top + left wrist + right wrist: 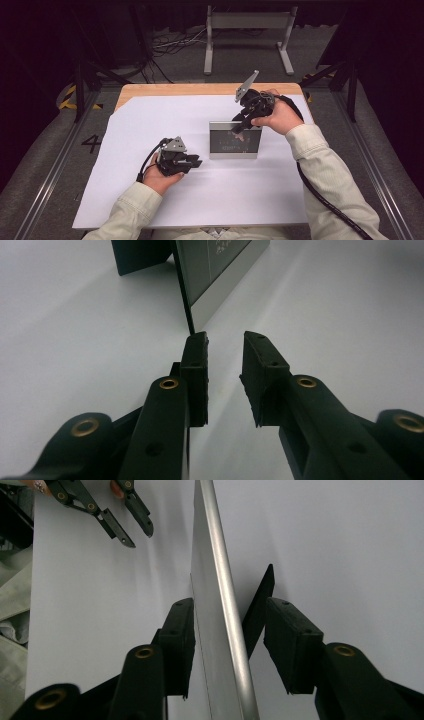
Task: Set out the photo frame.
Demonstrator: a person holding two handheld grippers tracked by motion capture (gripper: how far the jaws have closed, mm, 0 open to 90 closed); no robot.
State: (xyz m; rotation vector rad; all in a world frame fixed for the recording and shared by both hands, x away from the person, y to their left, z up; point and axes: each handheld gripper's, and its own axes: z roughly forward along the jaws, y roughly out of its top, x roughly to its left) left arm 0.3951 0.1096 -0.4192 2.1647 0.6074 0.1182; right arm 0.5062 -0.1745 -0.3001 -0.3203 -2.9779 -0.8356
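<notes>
The frame (235, 141) stood upright near the middle of the white sheet (150, 200), its dark glass face toward the person and its silver border showing along the bottom edge. In the right gripper view its metal top edge (220, 605) ran up between the two jaws, with the black stand (259, 610) angled out behind it toward the right jaw. The right gripper (243, 120) came down on the frame's top right corner from above, jaws pointing down and toward the person; they stood apart on either side of the edge, the left pad close against the glass side (whether it touched I could not tell) and the right pad clear of the metal, so nothing was clamped. The right hand (277, 116) was raised above the table, wrist bent, sleeve running back to the lower right. The left gripper (192, 162) lay low over the sheet just left of the frame, pointing level at its lower left corner, jaws partly spread and empty. The left hand (162, 176) rested near the sheet.
</notes>
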